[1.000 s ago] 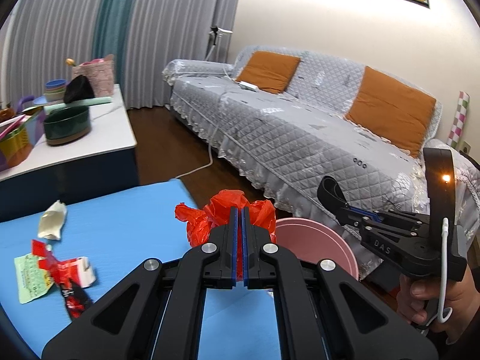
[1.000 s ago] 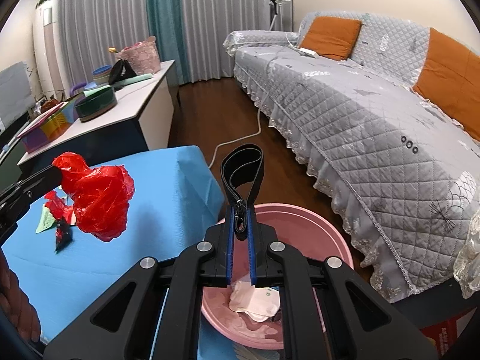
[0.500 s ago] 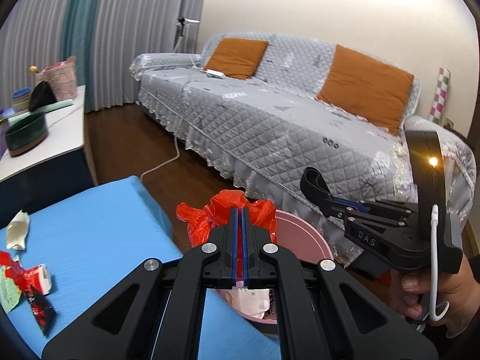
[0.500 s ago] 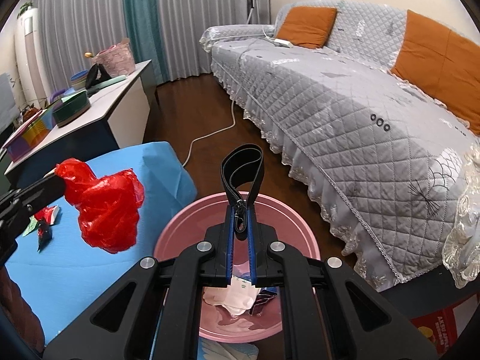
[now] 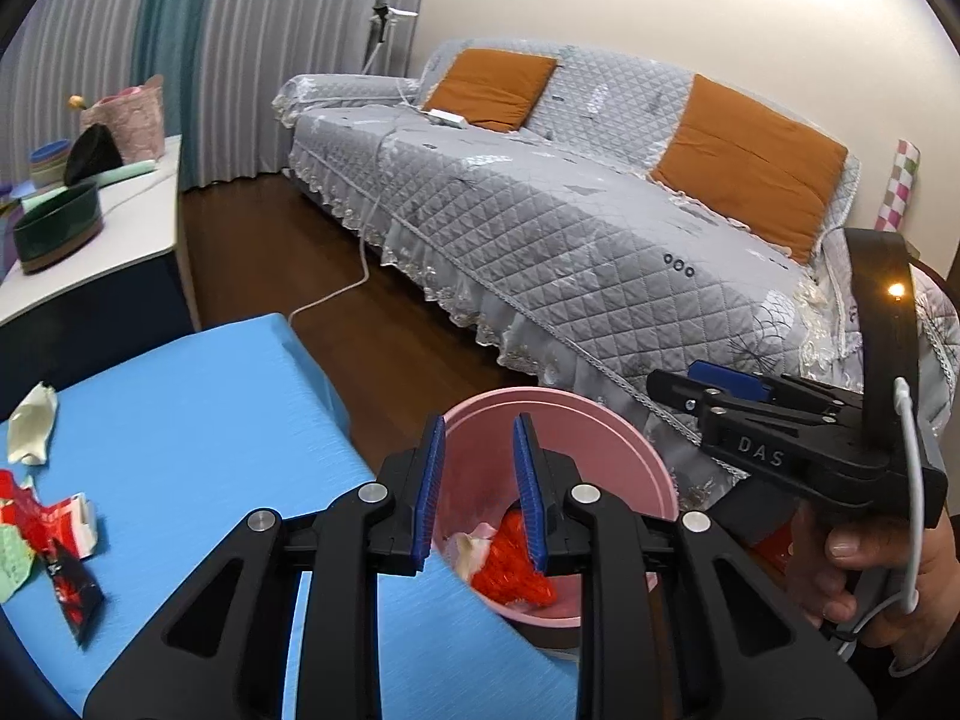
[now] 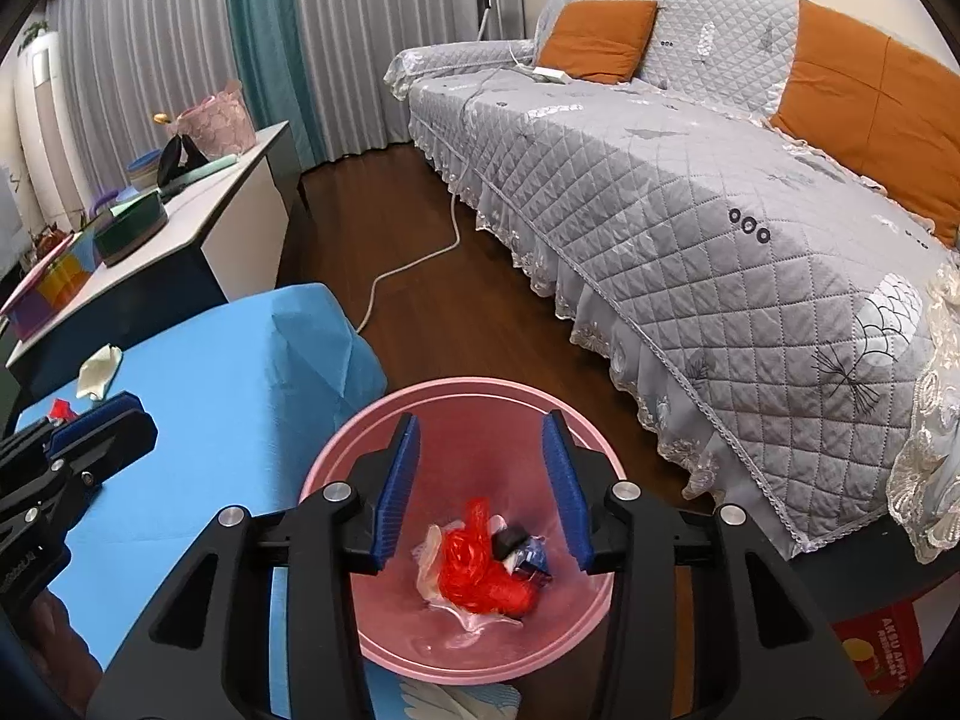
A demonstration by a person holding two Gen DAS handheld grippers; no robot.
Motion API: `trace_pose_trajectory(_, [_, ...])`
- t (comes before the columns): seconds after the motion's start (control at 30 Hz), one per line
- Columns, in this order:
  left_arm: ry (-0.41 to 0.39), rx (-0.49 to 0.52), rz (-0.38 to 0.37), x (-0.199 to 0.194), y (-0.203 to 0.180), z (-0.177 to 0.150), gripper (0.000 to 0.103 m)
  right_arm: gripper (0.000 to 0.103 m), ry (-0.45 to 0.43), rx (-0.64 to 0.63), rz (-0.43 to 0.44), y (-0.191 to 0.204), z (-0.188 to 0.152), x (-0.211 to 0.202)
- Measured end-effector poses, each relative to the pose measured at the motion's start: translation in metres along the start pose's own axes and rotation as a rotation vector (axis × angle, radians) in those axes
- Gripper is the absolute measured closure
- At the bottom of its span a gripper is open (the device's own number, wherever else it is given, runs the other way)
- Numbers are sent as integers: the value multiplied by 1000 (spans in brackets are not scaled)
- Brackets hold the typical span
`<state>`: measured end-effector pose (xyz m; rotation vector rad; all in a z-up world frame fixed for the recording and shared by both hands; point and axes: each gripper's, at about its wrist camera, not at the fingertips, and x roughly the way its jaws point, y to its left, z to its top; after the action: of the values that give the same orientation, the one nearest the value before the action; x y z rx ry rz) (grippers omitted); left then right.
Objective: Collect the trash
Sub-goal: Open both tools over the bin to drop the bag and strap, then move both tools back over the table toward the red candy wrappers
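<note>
Trash, overall: part collected in the bin, part not; judged from both views below.

Left wrist view
- Bin [image 5: 606, 438]: pink, on the floor just beside the bench [image 5: 198, 420] edge; holds the red bag [image 5: 510, 564] and pale scraps.
- Left gripper [image 5: 477, 492]: above the bin's near rim; fingers opening, nothing between them, so the bag is released.
- Right gripper [image 5: 720, 387]: held by a hand [image 5: 870, 576] to the right of the bin; its fingers seen side-on only.
- Left to do: red-and-white wrappers [image 5: 54, 528], a black packet [image 5: 75, 594] and a crumpled white paper [image 5: 30, 426] lie on the bench, well apart from the bin.
- Change from earlier frames: the fingers were clamped on the red bag above the bench; now the bag is in the bin.

Right wrist view
- Right gripper [image 6: 483, 492]: over the bin [image 6: 336, 456]; fingers opening, empty.
- Bin contents: red bag [image 6: 480, 570], a black strap piece [image 6: 510, 537], dark blue and white scraps.
- Left gripper [image 6: 90, 432]: at the left edge, over the bench [image 6: 240, 372].
- Change from earlier frames: a black strap loop stood pinched between the fingers; it is gone from them, and the red bag no longer hangs at the left.
</note>
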<state>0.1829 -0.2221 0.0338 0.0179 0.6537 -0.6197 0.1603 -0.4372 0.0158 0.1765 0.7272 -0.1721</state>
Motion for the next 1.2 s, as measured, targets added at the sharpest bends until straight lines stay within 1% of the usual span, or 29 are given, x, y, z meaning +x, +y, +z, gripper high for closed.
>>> trace_pose_trajectory(0.07, [-14, -4, 22, -6, 4, -1, 76, 59, -27, -9, 5, 8, 2, -4])
trace_pose_trajectory(0.13, [-33, -10, 44, -12, 9, 1, 64, 57, -56, -16, 8, 17, 4, -7])
trace_pose_trajectory(0.2, [-53, -18, 68, -19, 15, 1, 58, 54, -90, -24, 20, 26, 4, -10])
trace_pose_trajectory(0.3, [-74, -34, 111, -30, 29, 1, 54, 54, -116, -53, 24, 44, 5, -11])
trace_pose_trajectory(0.47, [-117, -67, 200, -47, 55, 2, 52, 54, -140, -86, 57, 74, 9, -13])
trace_pose_trajectory(0.6, [-142, -113, 315, -64, 82, 2, 52, 54, -145, -103, 80, 99, 10, -11])
trace_pose_trajectory(0.7, [-156, -182, 382, -77, 110, 2, 52, 54, -135, -108, 109, 119, 11, -7])
trace_pose_trajectory(0.8, [-179, -236, 423, -95, 138, 0, 52, 54, -133, -112, 130, 138, 12, -4])
trace_pose_trajectory(0.9, [-199, -281, 476, -113, 164, -3, 52, 50, -124, -100, 171, 156, 13, 0])
trace_pose_trajectory(0.97, [-195, -307, 502, -121, 178, -6, 52, 48, -99, -99, 215, 171, 10, 4])
trace_pose_trajectory(1.07, [-184, -351, 543, -135, 207, -13, 52, 47, -62, -131, 270, 199, 0, 10])
trace_pose_trajectory(1.2, [-165, -360, 621, -151, 231, -21, 52, 47, -27, -195, 333, 240, -14, 16])
